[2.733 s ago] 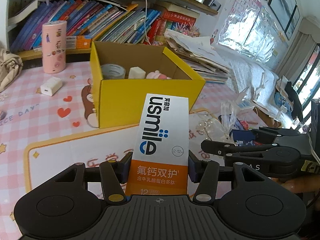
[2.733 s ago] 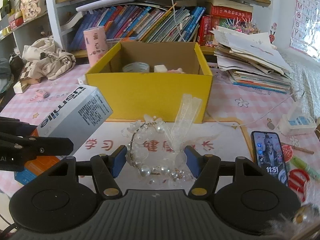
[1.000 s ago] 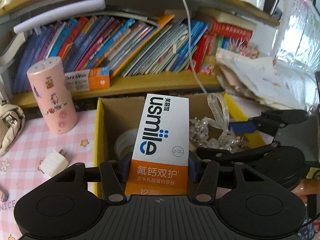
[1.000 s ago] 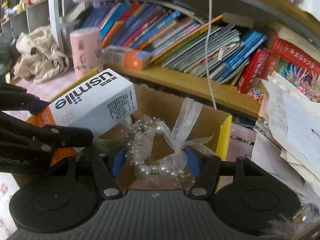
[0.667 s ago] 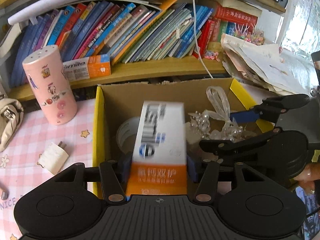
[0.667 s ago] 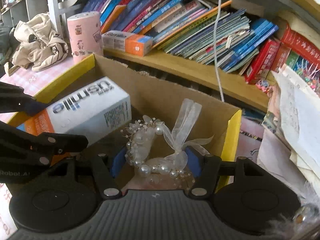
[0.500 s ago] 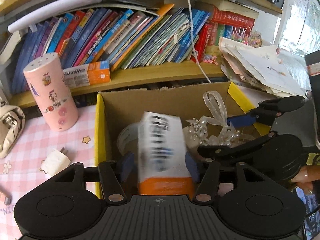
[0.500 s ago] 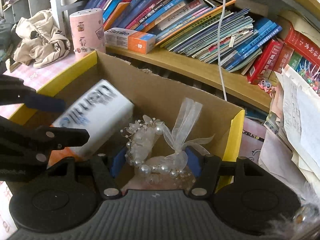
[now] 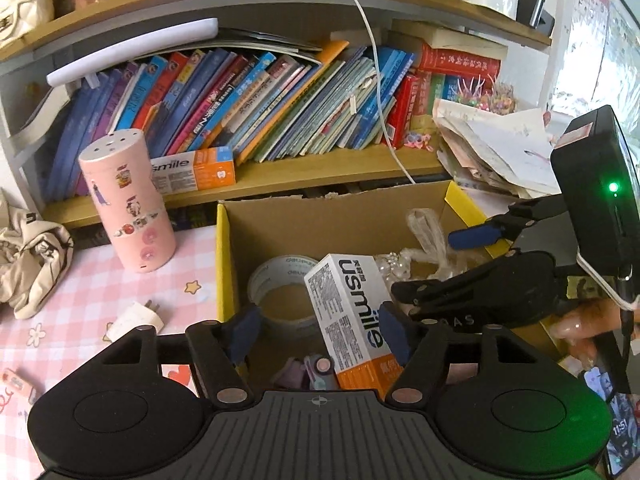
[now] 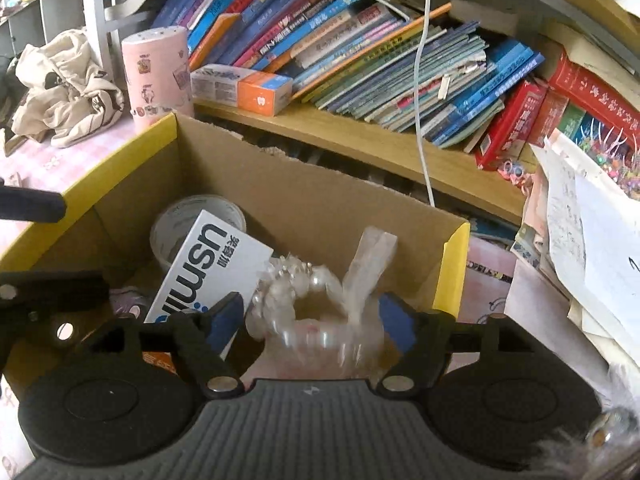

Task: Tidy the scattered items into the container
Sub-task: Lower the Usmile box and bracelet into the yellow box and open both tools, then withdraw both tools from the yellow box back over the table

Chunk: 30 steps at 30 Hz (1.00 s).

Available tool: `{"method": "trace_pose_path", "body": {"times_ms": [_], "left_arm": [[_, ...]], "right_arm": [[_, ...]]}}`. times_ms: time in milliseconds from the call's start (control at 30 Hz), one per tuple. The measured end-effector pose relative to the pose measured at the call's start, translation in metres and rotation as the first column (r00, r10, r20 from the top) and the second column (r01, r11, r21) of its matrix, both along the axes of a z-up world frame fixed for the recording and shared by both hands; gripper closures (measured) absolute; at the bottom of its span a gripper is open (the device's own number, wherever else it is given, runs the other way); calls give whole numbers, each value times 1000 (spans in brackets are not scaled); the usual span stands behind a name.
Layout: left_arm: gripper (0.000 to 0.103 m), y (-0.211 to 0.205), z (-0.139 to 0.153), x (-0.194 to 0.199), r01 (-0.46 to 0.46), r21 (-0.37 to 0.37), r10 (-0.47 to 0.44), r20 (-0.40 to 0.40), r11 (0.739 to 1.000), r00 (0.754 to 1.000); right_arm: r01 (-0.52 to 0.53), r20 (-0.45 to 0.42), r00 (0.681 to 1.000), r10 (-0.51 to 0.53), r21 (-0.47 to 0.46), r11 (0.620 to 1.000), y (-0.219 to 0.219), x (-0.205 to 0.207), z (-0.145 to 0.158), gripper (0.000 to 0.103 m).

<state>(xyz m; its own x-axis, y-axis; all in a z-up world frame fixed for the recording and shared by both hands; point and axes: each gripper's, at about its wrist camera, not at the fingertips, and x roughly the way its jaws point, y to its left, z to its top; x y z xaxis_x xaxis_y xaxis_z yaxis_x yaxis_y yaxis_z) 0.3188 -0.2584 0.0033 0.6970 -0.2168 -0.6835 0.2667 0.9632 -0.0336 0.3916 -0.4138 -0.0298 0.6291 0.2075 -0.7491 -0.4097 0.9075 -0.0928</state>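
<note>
The yellow cardboard box (image 9: 221, 264) stands below the bookshelf; it also shows in the right wrist view (image 10: 452, 268). The white-and-orange usmile box (image 9: 352, 320) lies tilted inside it, leaning on a tape roll (image 9: 276, 280); it also shows in the right wrist view (image 10: 208, 268). My left gripper (image 9: 320, 332) is open above the box, its jaws spread wide and free of the usmile box. My right gripper (image 10: 312, 320) is open over the box. The pearl headband with ribbon (image 10: 316, 300) is blurred between its fingers, dropping loose. Small purple items (image 9: 308, 368) lie on the box floor.
A pink cylinder (image 9: 128, 200) and a white plug (image 9: 134, 320) sit on the pink checked table left of the box. A shelf of books (image 9: 260, 100) runs behind. A paper stack (image 9: 492, 152) lies at the right. A phone (image 9: 620, 436) lies near the right edge.
My left gripper opened and the usmile box fell into the yellow box. My right gripper opened and the pearl headband is dropping from it.
</note>
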Motion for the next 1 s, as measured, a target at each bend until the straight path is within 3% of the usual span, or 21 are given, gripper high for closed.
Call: {"method": "trace_pose_path", "body": {"times_ms": [267,533,1000], "left_arm": [[35,7,6,-19,-12,-10,12,22,1000,1000],[25,14,13,-43,-11,-18,12,55,1000,998],[23,43,21,-86,36,-65,-30,86,997,996]], "right_arm": [[13,41,999,-13,20,1000,3,-17,11,25],[47,61,997,-48,29,998,3,-45,18,18],[143,133,979,-152,72,987,12,-121,44,17]]}}
